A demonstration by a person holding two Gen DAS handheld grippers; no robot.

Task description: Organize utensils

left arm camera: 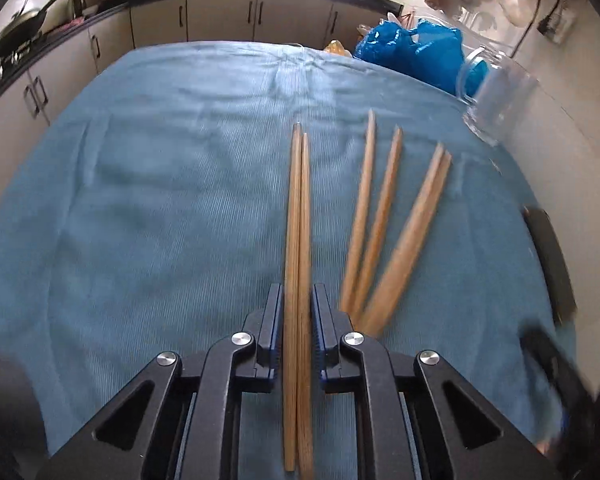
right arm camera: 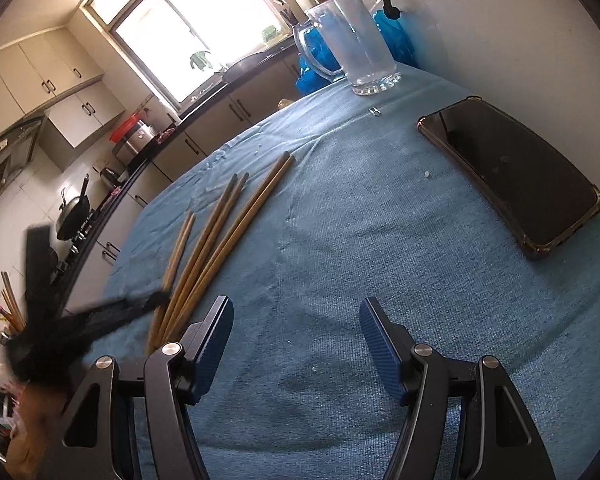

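Observation:
A pair of wooden chopsticks (left arm camera: 298, 208) runs straight between the fingers of my left gripper (left arm camera: 298, 292), which is shut on them near their thick ends; their tips rest low over the blue cloth (left arm camera: 160, 200). Several loose chopsticks (left arm camera: 380, 220) lie fanned out just to the right of the held pair. In the right wrist view the left gripper (right arm camera: 160, 296) is a dark blur at the near end of the chopsticks (right arm camera: 216, 236). My right gripper (right arm camera: 296, 304) hangs open above bare cloth, right of the chopsticks, with nothing between its fingers.
A clear glass mug (right arm camera: 356, 48) stands at the table's far edge, also seen as a mug (left arm camera: 496, 100) at the upper right. A black phone (right arm camera: 512, 176) lies on the cloth at the right. A blue plastic bag (left arm camera: 412, 52) sits behind the table. Kitchen counters run along the far side.

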